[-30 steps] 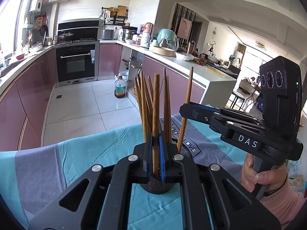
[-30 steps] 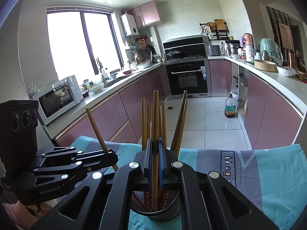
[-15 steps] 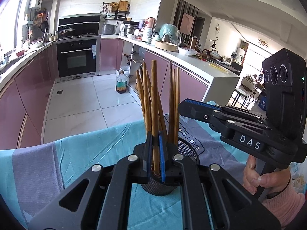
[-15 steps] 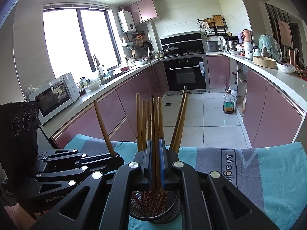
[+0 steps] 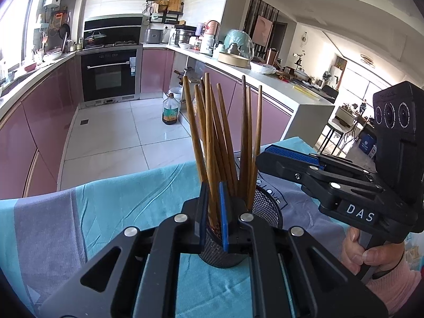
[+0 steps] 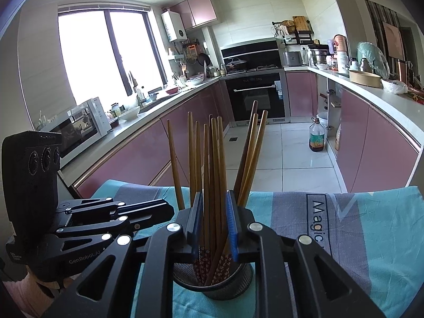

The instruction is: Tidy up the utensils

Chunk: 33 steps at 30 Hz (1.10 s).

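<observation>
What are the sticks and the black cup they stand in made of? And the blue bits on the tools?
The chopsticks look like wood or bamboo: brown and matte, with patterned red ends low in the cup. The cup seems to be black metal mesh; you can see tiny holes in its wall. The blue pads on the right tool look like ribbed rubber, though plastic is possible.

Bright daylight pours through the tall dark-framed window [image 6: 106, 53]. Glossy mauve cabinets [image 6: 376, 143] line both sides over pale glossy floor tiles [image 6: 296, 164], a black built-in oven [image 6: 258, 98] sits at the far end.
</observation>
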Each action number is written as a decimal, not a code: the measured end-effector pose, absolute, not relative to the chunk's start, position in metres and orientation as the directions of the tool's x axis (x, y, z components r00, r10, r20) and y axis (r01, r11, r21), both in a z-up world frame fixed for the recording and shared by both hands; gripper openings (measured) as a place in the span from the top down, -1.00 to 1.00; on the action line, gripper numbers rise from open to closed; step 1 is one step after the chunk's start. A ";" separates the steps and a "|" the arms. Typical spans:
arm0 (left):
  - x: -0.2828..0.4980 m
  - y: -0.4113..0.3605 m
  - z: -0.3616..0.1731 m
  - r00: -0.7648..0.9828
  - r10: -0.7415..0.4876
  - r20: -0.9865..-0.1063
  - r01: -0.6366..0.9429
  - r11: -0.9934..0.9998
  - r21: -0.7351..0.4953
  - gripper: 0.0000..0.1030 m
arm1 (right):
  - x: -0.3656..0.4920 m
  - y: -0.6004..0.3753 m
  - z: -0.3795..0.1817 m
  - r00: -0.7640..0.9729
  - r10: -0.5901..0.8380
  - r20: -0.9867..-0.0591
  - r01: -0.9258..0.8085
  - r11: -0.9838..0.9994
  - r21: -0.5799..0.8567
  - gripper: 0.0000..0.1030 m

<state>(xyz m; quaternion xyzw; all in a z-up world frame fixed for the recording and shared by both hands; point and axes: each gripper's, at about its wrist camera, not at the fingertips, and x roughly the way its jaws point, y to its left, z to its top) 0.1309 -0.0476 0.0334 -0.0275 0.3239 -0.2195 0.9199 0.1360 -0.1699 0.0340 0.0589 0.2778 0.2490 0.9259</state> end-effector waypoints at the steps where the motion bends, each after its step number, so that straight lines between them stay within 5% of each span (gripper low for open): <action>1: 0.130 -0.048 0.033 0.695 -0.420 -0.583 0.384 0.903 -0.193 0.77 | 0.135 -0.170 0.033 0.721 0.494 -0.486 -0.429 0.869 0.248 0.60; 6: 0.120 -0.046 0.033 0.727 -0.392 -0.564 0.358 0.917 -0.176 0.40 | 0.124 -0.165 0.030 0.726 0.485 -0.487 -0.430 0.873 0.230 0.35; 10: 0.102 -0.031 0.033 0.774 -0.352 -0.526 0.312 0.935 -0.166 -0.25 | 0.111 -0.163 0.028 0.738 0.480 -0.474 -0.433 0.876 0.214 -0.01; 16: 0.070 -0.008 0.031 0.845 -0.260 -0.467 0.232 0.966 -0.118 -0.83 | 0.086 -0.155 0.025 0.757 0.481 -0.442 -0.446 0.875 0.187 -0.50; 22: 0.035 0.010 0.030 0.891 -0.195 -0.410 0.175 0.981 -0.085 -0.89 | 0.062 -0.143 0.020 0.783 0.475 -0.402 -0.454 0.878 0.153 -0.87; 33: -0.021 0.034 0.028 0.948 -0.099 -0.304 0.079 0.994 -0.078 -0.89 | 0.026 -0.135 0.014 0.876 0.343 -0.339 -0.340 0.938 0.070 -0.87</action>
